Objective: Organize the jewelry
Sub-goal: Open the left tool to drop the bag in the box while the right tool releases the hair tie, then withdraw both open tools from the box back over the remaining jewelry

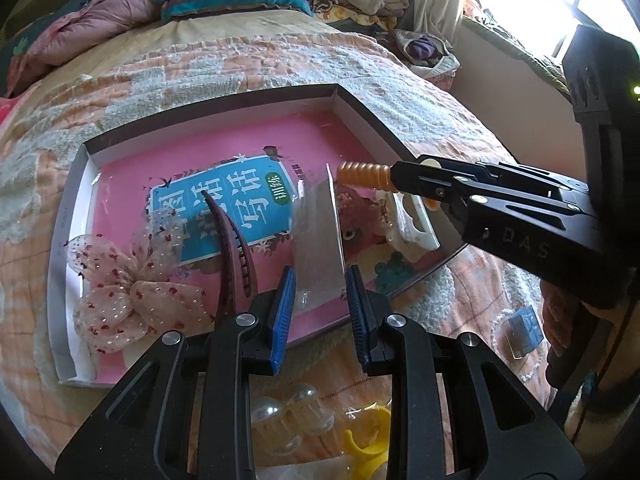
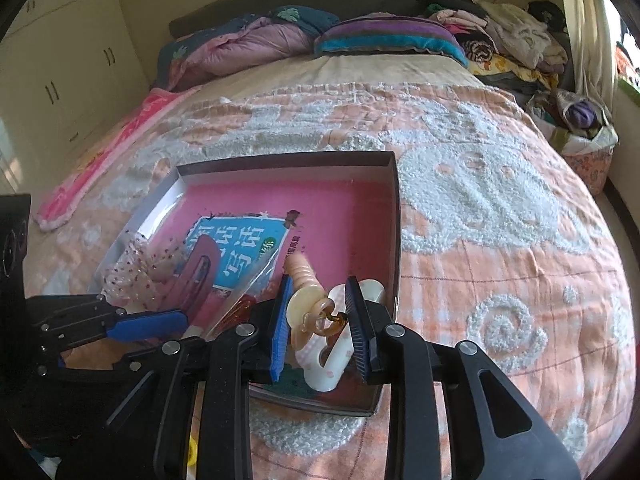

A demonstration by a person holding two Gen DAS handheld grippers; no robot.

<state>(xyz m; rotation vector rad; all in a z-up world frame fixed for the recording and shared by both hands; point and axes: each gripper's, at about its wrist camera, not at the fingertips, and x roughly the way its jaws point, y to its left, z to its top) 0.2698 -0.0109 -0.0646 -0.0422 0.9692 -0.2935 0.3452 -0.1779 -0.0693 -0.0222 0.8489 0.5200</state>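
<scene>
A shallow box (image 1: pixel 360 112) with a pink printed floor lies on the bed; it also shows in the right wrist view (image 2: pixel 394 216). In it lie a pink mesh bow (image 1: pixel 116 292), a dark maroon hair comb (image 1: pixel 232 248), a clear plastic packet (image 1: pixel 316 240) and a white clip (image 1: pixel 412 224). My left gripper (image 1: pixel 320 312) is open at the box's near edge, around the packet's end without pinching it. My right gripper (image 2: pixel 318 320) is shut on an orange ribbed hair clip (image 2: pixel 310 304), held over the box's right corner above the white clip (image 2: pixel 328 360); the orange clip (image 1: pixel 362 174) juts from it in the left view.
Below my left gripper, on the peach quilt (image 2: pixel 500 248), lie pearl-like clear hair pieces (image 1: pixel 288 412) and a yellow clip (image 1: pixel 368 440). A small blue-labelled packet (image 1: pixel 524 330) lies to the right. Pillows and folded clothes (image 2: pixel 500 28) pile at the headboard. A basket (image 2: pixel 584 148) stands by the bed's right side.
</scene>
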